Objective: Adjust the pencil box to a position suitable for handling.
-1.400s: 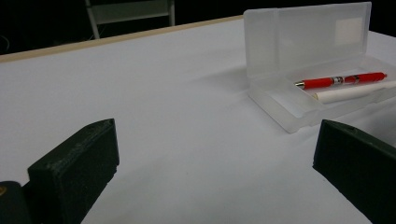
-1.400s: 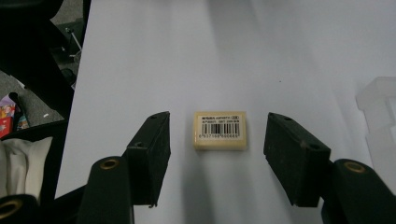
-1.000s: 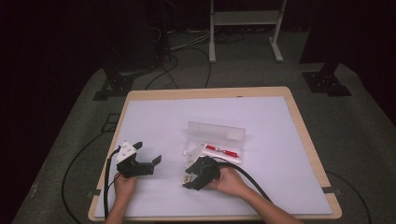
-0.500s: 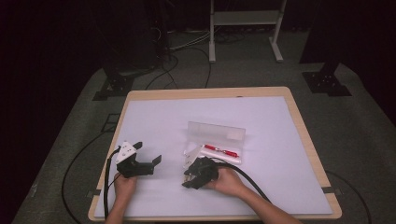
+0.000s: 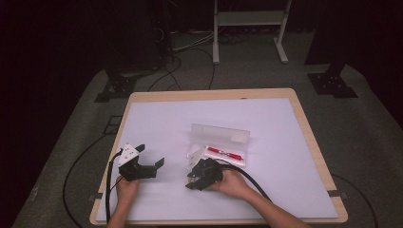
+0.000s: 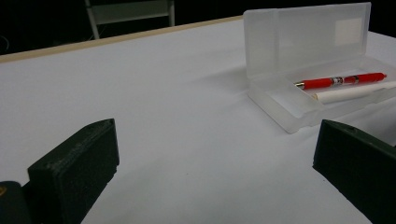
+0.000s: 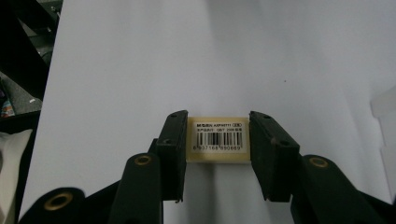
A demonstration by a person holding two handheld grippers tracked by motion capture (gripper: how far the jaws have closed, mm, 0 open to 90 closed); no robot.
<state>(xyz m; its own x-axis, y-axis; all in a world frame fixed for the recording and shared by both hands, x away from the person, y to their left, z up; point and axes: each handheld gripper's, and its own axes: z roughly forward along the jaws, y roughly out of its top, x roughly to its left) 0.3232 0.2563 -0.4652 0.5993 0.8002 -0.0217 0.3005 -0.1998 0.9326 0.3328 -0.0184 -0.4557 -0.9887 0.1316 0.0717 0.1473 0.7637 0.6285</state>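
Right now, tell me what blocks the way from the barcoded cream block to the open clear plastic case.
Nothing visible: bare white table lies between the cream block, clamped in the right gripper, and the clear case.

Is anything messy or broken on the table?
Nothing looks broken or spilled. The clear pencil case lies open with a red pen inside. The right claw, which has just been closing, pinches a small cream eraser with a barcode label outside the case.

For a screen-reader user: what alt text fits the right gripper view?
The right claw is closed on a small cream eraser with a barcode label, on the white table.
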